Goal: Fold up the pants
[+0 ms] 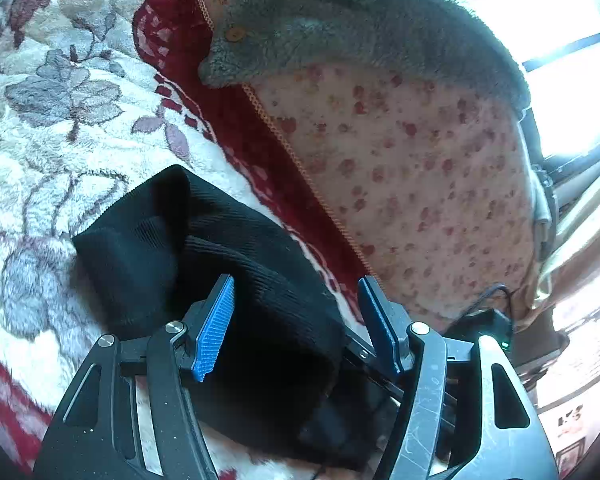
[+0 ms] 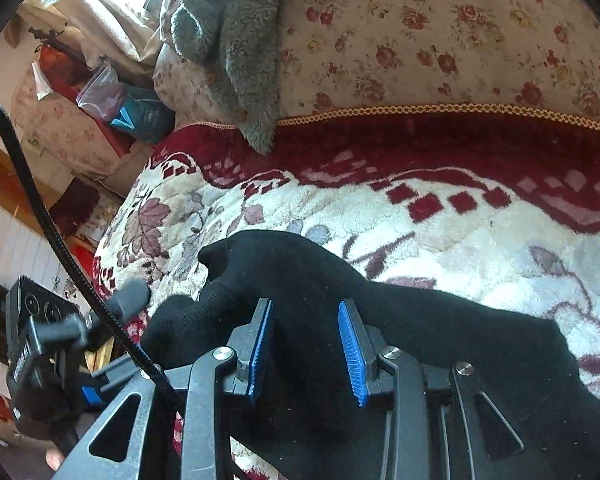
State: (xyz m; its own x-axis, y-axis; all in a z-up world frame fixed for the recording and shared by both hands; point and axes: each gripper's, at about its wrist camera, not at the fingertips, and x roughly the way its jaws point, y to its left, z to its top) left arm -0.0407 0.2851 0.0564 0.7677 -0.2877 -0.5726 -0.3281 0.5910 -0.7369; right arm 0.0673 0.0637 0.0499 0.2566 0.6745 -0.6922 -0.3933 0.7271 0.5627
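Observation:
The black ribbed pants lie bunched on a white floral fleece blanket. My left gripper is open, its blue pads spread over the pants' folded edge, holding nothing. In the right wrist view the pants stretch from the lower left to the lower right. My right gripper is open just above the black fabric, its blue pads apart. The other gripper shows at the left edge of that view.
A grey fleece garment with buttons lies over a rose-print quilt behind the blanket's red border. The bed edge drops at the left in the right wrist view, with cluttered shelves beyond. A black cable hangs there.

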